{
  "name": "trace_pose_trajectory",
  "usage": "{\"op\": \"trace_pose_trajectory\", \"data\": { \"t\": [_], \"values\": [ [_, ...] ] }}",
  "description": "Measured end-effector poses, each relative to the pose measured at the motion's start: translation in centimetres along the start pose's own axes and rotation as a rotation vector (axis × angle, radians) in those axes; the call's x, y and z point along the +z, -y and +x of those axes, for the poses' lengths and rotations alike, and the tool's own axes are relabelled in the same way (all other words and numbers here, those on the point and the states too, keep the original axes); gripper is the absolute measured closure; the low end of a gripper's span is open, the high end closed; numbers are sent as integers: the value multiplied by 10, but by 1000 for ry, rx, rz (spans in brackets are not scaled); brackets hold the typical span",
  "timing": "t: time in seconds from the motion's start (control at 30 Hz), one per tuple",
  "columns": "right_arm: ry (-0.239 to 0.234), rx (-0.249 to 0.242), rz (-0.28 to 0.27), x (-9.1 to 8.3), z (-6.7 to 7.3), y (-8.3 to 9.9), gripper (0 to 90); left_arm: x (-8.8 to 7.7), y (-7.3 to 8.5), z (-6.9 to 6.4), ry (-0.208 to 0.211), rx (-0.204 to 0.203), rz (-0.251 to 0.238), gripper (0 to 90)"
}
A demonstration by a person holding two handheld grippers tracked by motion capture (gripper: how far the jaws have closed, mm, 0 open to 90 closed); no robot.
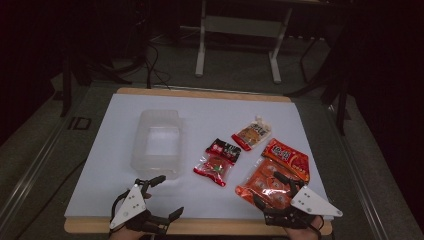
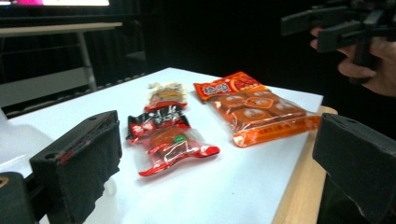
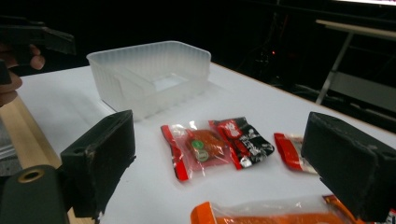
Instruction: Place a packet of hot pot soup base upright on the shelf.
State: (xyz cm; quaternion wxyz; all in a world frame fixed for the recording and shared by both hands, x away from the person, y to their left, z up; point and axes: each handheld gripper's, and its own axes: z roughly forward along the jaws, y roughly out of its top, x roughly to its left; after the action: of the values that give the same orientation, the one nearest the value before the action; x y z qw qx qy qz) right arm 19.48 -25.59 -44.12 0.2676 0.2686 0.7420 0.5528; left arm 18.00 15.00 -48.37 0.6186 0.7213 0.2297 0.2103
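A clear plastic tub (image 1: 157,142) stands left of centre on the white board (image 1: 210,112). To its right lie a red-and-black snack pack (image 1: 218,161), a small tan pouch (image 1: 252,132) and a large orange pack (image 1: 275,172). My left gripper (image 1: 167,196) is open at the board's near edge, just in front of the tub, with nothing between its jaws. My right gripper (image 1: 268,188) is open over the near end of the orange pack. In the left gripper view the snack pack (image 2: 168,140) and orange pack (image 2: 254,107) lie ahead of the gripper (image 2: 219,140). The right gripper view faces the tub (image 3: 152,74) and snack pack (image 3: 210,144).
The board rests on a wooden tabletop (image 1: 200,226) whose edge shows at the front. The surroundings are dark, with a white table frame (image 1: 240,30) on the floor beyond. The board's far half and left strip are bare.
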Motion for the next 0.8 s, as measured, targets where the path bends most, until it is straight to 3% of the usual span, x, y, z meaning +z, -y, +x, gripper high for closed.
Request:
{"op": "trace_pose_trajectory", "data": {
  "t": [0.2,0.4,0.63,0.8],
  "values": [
    [-5,-37,9,1,3,-11,99,0,-2,0,24,-4,-10,17],
    [13,-46,-22,-2,-12,-33,99,0,-3,0,45,-3,-6,17],
    [53,-63,-39,-4,-34,-43,133,2,-4,-3,70,4,21,17],
    [81,-17,-17,-3,-53,-43,131,4,-4,-4,84,3,31,17]
  ]
}}
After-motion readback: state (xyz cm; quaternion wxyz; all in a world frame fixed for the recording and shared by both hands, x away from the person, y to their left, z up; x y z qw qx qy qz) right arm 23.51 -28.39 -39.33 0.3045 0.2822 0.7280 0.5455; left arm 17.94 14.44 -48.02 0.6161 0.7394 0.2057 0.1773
